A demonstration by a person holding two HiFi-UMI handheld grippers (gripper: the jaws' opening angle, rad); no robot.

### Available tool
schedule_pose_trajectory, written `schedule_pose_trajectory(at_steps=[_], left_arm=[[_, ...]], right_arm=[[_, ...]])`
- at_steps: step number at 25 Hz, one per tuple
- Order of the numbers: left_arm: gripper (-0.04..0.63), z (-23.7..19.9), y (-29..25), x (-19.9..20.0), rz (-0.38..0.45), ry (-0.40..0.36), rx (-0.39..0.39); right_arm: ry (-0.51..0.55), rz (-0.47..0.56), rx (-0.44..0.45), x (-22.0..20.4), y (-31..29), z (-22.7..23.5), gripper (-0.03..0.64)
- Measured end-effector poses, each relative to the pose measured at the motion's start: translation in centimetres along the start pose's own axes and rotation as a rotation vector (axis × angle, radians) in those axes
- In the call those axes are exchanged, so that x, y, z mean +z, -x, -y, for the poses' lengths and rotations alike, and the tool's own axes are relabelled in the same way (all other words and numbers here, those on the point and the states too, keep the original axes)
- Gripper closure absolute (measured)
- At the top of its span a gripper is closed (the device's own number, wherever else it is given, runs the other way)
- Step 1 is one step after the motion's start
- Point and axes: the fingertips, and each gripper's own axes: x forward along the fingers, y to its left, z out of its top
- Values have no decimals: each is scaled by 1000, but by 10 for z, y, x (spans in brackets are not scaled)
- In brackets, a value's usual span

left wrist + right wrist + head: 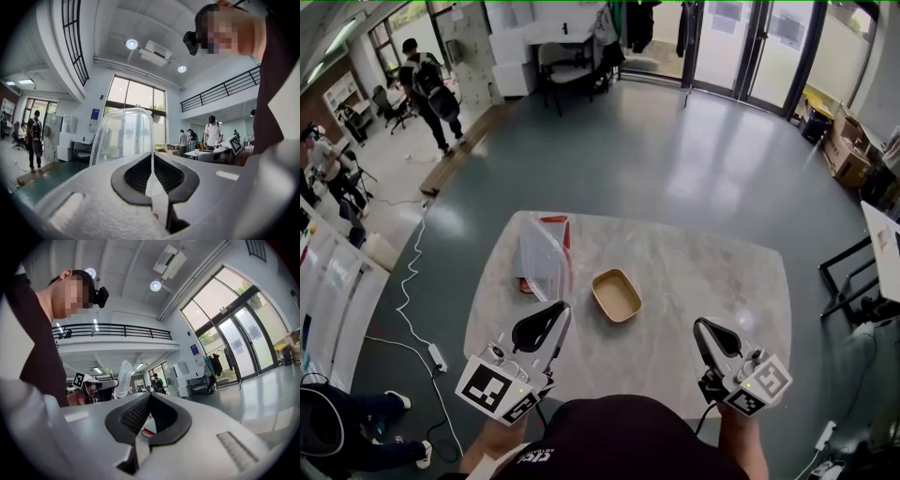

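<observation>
My left gripper [562, 309] is shut on the edge of a clear plastic lid [542, 255], which it holds up on edge above the marble table [694, 272]. In the left gripper view the lid [123, 136] rises straight out of the closed jaws [152, 155]. A shallow tan tray [616, 294] lies on the table just right of the lid. My right gripper [703, 325] hovers over the near right part of the table, shut with nothing in it [150, 394]. It sees the lid [124, 377] and the left gripper [96, 382] off to its left.
A red-edged item [554, 221] lies on the table behind and under the lid. People stand at the far left [429, 89] near chairs and desks. A white cable [412, 281] runs along the floor left of the table. Cardboard boxes [847, 150] sit far right.
</observation>
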Motion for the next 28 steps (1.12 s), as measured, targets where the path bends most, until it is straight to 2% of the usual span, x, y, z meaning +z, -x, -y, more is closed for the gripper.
schedule_pose_trajectory(at_steps=[6, 14, 22, 28], left_arm=[[575, 4, -4, -2, -35, -66, 18], [575, -1, -4, -18, -76, -44, 44], [575, -5, -4, -27, -83, -4, 45], [575, -5, -4, -24, -73, -5, 41]], right_arm=[[12, -8, 4, 1, 0, -2, 617], [10, -44, 43, -11, -4, -15, 617], [-1, -51, 47, -18, -6, -12, 617], [-11, -54, 46, -21, -7, -10, 617]])
